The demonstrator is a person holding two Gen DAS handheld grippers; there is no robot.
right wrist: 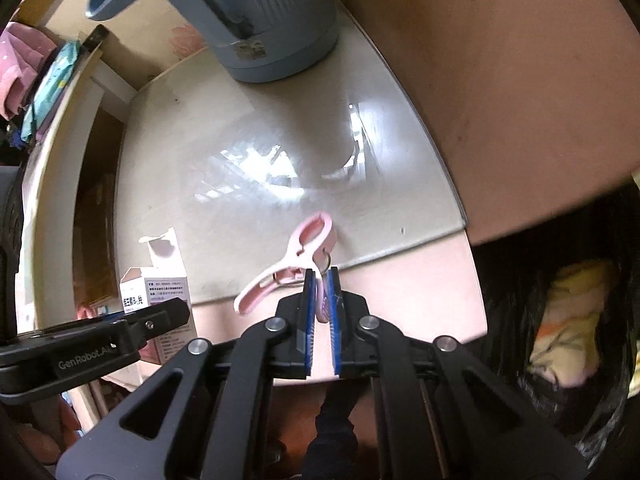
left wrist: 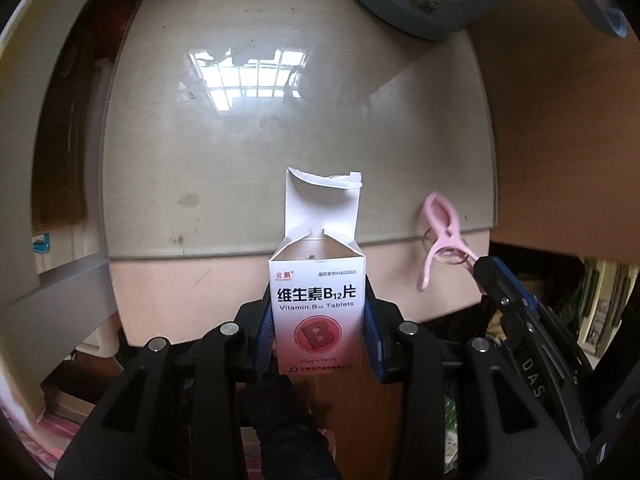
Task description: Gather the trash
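My left gripper (left wrist: 318,320) is shut on a white and red vitamin B12 box (left wrist: 318,300) with its top flap open, held upright over the table's front edge. The box also shows in the right wrist view (right wrist: 154,286). My right gripper (right wrist: 321,292) is shut on one handle of a pink clothes peg (right wrist: 296,258), held just above the glass table top (right wrist: 260,152). The peg shows in the left wrist view (left wrist: 442,232), right of the box. A blue-grey plastic bin (right wrist: 264,20) stands at the far side of the table.
A black bag (right wrist: 568,344) with pale crumpled things inside hangs open at the right, below the table edge. Clothes and clutter (right wrist: 36,76) lie at the far left. A pale chair frame (left wrist: 52,280) stands to the left of the table.
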